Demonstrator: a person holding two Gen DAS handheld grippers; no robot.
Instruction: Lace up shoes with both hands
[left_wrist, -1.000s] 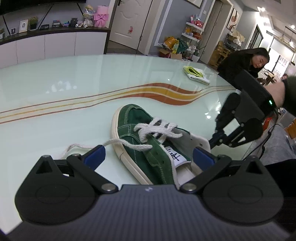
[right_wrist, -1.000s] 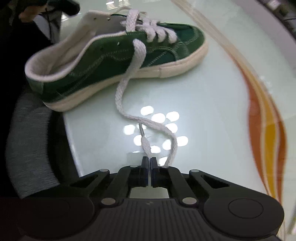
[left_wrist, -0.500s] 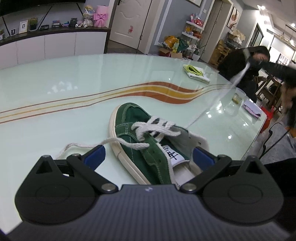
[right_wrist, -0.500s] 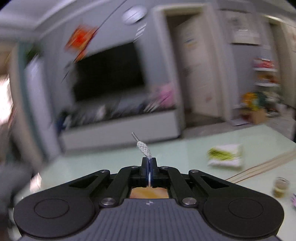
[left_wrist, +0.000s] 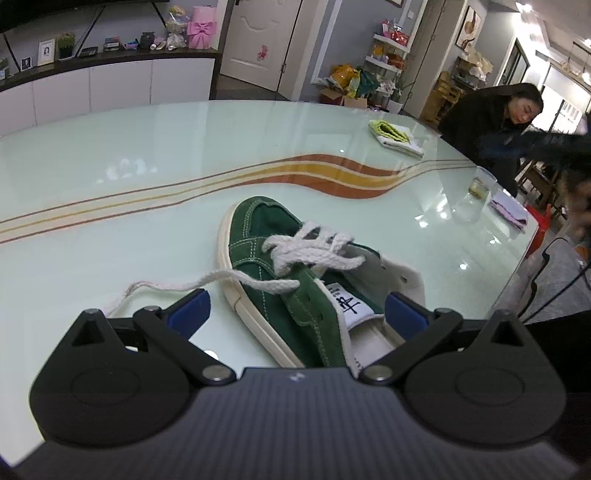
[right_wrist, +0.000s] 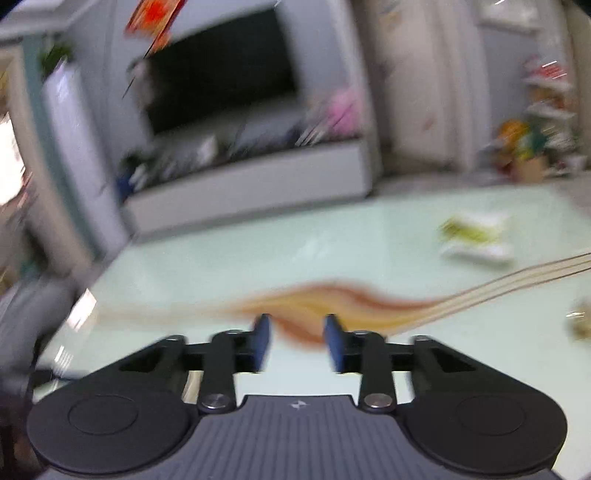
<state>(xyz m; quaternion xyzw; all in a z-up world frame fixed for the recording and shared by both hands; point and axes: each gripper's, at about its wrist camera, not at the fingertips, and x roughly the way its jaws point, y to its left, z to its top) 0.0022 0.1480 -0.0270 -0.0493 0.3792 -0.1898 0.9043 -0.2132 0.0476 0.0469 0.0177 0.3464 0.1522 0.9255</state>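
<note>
Your green suede low-top shoe (left_wrist: 295, 280) lies on the glossy pale-green glass desk (left_wrist: 147, 166), heel toward your left gripper (left_wrist: 295, 314), whose jaws are spread wide and hold nothing. The flat white woven lace (left_wrist: 236, 278) trails limply off the shoe's left side; it looks light and floppy, so pinch it near its tip. Your right gripper (right_wrist: 297, 341) is blurred, jaws parted and empty.

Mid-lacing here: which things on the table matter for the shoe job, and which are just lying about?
For the job:
green shoe
white lace, loose end on the table
left gripper, open around the shoe
right gripper, open, empty

Lying about:
folded cloth
glass
pink cloth
</note>
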